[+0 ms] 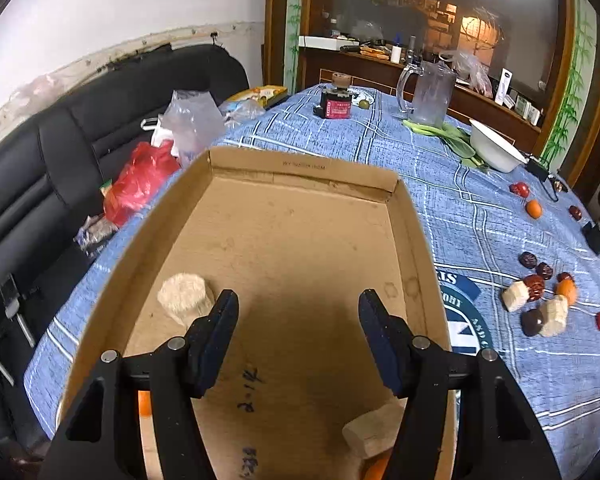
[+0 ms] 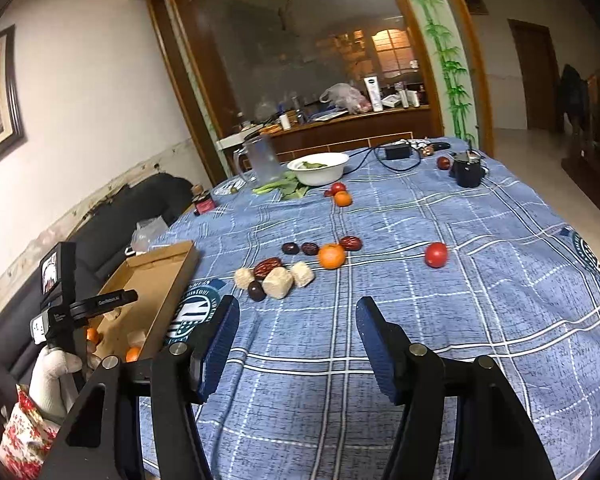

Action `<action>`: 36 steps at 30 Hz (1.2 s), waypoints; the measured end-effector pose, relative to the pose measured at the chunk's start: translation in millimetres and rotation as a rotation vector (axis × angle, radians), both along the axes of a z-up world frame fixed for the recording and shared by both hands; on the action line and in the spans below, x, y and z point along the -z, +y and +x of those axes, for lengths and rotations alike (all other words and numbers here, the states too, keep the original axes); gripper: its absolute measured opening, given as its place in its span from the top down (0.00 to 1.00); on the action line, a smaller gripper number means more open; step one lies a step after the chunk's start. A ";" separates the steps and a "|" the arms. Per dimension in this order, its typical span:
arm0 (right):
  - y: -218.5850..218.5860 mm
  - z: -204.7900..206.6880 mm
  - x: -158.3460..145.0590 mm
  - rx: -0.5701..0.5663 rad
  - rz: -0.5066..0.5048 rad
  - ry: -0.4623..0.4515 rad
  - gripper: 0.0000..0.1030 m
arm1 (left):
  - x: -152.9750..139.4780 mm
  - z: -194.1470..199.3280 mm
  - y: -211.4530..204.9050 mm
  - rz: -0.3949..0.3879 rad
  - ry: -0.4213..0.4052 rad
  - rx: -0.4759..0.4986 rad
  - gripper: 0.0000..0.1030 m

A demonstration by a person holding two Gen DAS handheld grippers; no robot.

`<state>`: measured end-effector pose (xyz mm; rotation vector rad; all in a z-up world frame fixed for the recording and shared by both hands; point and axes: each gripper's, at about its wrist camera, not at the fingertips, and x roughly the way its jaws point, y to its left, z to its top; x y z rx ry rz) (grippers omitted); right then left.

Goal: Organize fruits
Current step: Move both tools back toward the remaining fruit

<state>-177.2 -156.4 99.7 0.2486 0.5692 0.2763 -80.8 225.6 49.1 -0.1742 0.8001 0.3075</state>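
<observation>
My left gripper [image 1: 299,300] hangs open over a shallow cardboard box [image 1: 300,168], with nothing between its fingers. Inside the box lie a beige chunk [image 1: 184,298] at the left, another beige chunk [image 1: 374,428] near the front, and small oranges [image 1: 144,402] partly hidden behind the fingers. My right gripper [image 2: 298,304] is open above the blue checked tablecloth, empty. Ahead of it sits a loose cluster: beige chunks [image 2: 278,283], red dates [image 2: 267,267], a dark plum [image 2: 256,291], an orange [image 2: 331,256] and a red fruit [image 2: 436,255]. A gloved hand [image 2: 54,376] holds the left gripper by the box [image 2: 172,276].
Farther back stand a white bowl [image 2: 318,168] with greens [image 2: 288,188] beside it, a clear pitcher [image 2: 262,160], a black mug [image 2: 468,172], a charger with cable [image 2: 396,152], and another orange [image 2: 343,199]. A black sofa [image 1: 60,140] with plastic bags [image 1: 140,184] borders the table's left edge.
</observation>
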 end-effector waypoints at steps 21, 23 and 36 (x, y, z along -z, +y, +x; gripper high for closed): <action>8.5 30.4 33.8 0.019 -0.005 0.109 0.36 | -19.7 -31.2 16.9 -0.101 -0.088 0.114 0.40; 5.8 42.9 40.0 0.030 -0.008 0.139 0.36 | -27.6 -33.4 3.5 -0.115 -0.109 0.173 0.40; 13.5 134.0 55.7 -0.035 -0.049 0.290 0.36 | 3.2 30.0 -137.0 -0.162 0.043 0.496 0.40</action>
